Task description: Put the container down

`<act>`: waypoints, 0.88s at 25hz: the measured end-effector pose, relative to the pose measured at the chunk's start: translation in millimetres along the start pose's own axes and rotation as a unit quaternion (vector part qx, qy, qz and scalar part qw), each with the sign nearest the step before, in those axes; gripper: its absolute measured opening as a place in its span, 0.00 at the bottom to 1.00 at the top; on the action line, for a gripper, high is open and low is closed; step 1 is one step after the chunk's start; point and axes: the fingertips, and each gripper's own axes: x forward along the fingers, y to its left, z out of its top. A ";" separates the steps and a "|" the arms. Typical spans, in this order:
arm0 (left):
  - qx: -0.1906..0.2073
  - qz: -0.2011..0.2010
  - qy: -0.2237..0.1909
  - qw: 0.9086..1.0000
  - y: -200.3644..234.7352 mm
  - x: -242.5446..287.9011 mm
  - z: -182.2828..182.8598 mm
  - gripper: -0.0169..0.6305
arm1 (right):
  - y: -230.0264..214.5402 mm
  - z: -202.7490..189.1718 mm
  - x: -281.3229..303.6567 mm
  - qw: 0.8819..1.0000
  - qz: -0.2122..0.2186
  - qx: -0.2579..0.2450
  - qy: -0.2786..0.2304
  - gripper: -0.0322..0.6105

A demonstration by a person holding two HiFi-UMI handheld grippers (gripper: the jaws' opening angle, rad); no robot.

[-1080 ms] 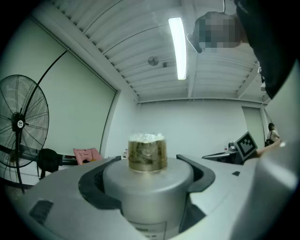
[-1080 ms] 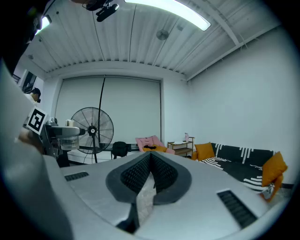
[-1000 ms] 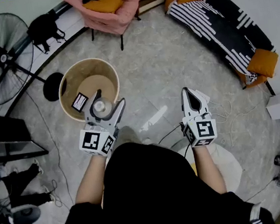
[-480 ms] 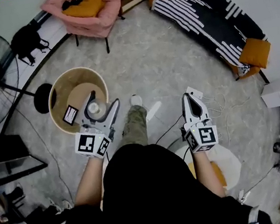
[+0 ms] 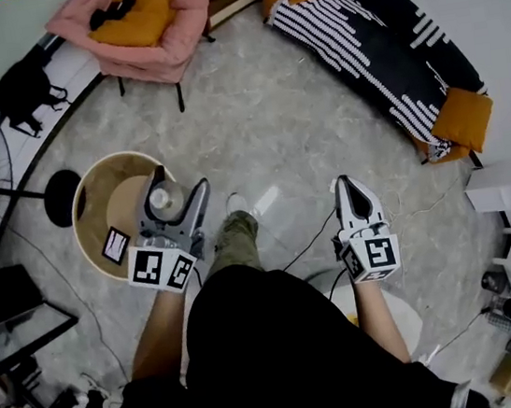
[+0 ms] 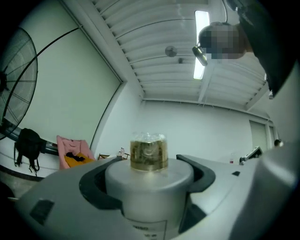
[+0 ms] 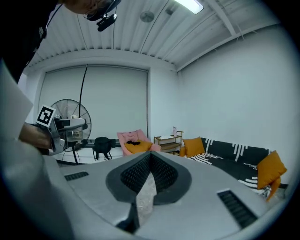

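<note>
My left gripper [image 5: 178, 188] is shut on a white cylindrical container [image 5: 163, 202] with a clear, yellowish cap [image 6: 148, 151]. The jaws press on both sides of its body [image 6: 149, 187]. In the head view it hangs over the right rim of a round beige bin [image 5: 92, 179], which has a small black-and-white card [image 5: 115, 245] inside. My right gripper [image 5: 347, 187] is held out over the floor at the right, shut with nothing between its pads [image 7: 149, 176]. In the right gripper view the left gripper [image 7: 58, 132] and the container [image 7: 75, 134] show at the far left.
A pink chair [image 5: 131, 22] with an orange cushion stands at the back. A black-and-white striped sofa [image 5: 375, 49] runs along the right. A standing fan's base [image 5: 61, 197] sits left of the bin. Cables [image 5: 308, 243] lie on the floor near the person's feet.
The person has stepped forward and a leg now shows below. The bin has slid left in the view, and the left gripper with the container now sits nearer its right rim. The right gripper stays shut.
</note>
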 end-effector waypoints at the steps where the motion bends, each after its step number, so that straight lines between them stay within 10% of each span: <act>1: 0.001 0.004 -0.001 1.000 9.7 17.2 4.2 0.60 | -7.1 7.2 18.8 1.000 0.001 -0.001 0.001 0.08; 9: -0.059 -0.037 -0.010 0.998 56.4 134.7 38.5 0.57 | -3.7 53.2 176.0 0.996 0.071 0.046 -0.007 0.08; 14: -0.062 -0.058 -0.047 0.995 60.9 191.7 69.5 0.57 | 69.8 108.3 244.7 0.956 0.239 0.159 -0.059 0.08; 22: -0.039 -0.025 -0.084 0.995 99.7 206.7 104.9 0.57 | 127.8 153.9 289.5 0.926 0.353 0.117 -0.069 0.08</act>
